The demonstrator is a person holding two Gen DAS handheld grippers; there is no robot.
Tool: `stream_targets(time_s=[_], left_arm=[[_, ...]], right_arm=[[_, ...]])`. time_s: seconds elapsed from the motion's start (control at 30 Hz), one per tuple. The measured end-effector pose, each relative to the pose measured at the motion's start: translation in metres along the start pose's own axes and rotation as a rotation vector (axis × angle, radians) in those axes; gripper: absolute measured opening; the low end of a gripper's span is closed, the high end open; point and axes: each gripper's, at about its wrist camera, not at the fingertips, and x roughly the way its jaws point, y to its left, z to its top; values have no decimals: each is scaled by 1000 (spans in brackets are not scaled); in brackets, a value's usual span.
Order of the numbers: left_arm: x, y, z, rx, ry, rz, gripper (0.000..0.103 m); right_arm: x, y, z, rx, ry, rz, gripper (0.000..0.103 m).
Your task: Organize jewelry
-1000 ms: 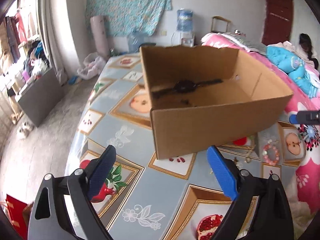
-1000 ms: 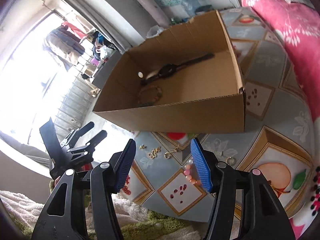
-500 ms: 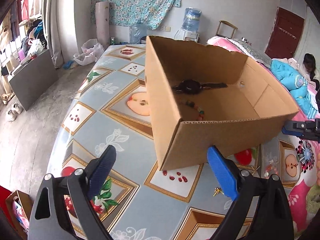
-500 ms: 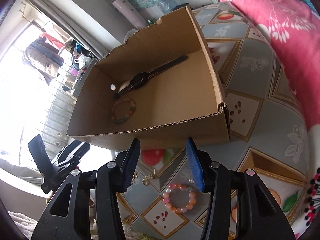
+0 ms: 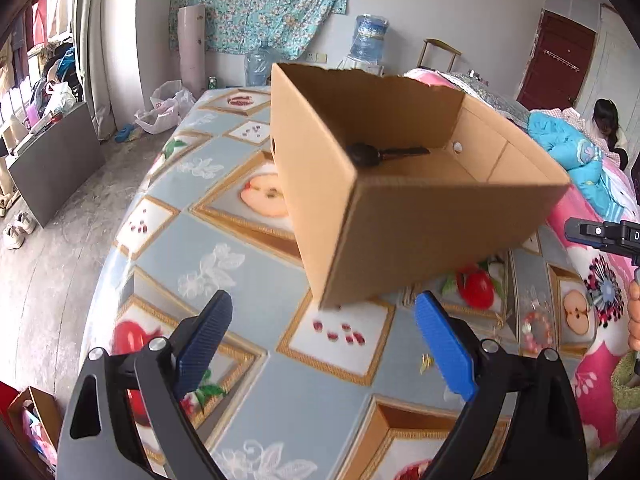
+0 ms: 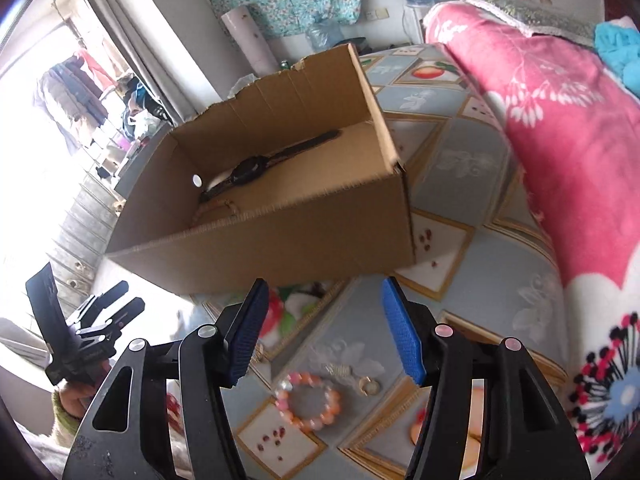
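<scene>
An open cardboard box (image 5: 420, 220) (image 6: 280, 248) stands on the patterned tablecloth. A black watch (image 5: 364, 154) (image 6: 252, 170) lies inside it, and a beaded bracelet (image 6: 216, 210) shows partly beside the watch. A pink bead bracelet (image 6: 308, 400) (image 5: 534, 330) lies on the cloth in front of the box, with small gold pieces (image 6: 370, 386) (image 5: 426, 362) near it. My right gripper (image 6: 323, 286) hovers above the pink bracelet; its jaws are opening and nothing is between them. My left gripper (image 5: 324, 300) stands open and empty before the box's near corner.
A pink flowered blanket (image 6: 560, 140) covers the table's right side. The tablecloth (image 5: 240, 280) curves down to the floor on the left. A person (image 5: 606, 120) sits far back at the right. Each gripper shows in the other's view: right gripper (image 5: 600, 234), left gripper (image 6: 100, 320).
The right gripper's jaws narrowed, then widened again, and its view tilted so the pink bracelet now lies low between the fingers. The left view swung slightly across the box corner. Nothing was picked up.
</scene>
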Motion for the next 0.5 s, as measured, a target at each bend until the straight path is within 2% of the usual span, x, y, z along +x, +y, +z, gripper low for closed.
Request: stream_targets(time_s=[0.13, 0.23, 0.4, 0.5], left_arm=[[5, -12, -26, 26, 70, 7, 91], [15, -20, -41, 47, 123, 23, 91], [20, -39, -50, 135, 126, 106, 92], [23, -38, -53, 115, 131, 112, 97]], right_arm=[[-7, -2, -25, -5, 28, -64, 56], [-4, -1, -41, 5, 64, -71, 56], [-2, 10, -58, -23, 93, -64, 42], [-1, 27, -65, -82, 96, -51, 35]])
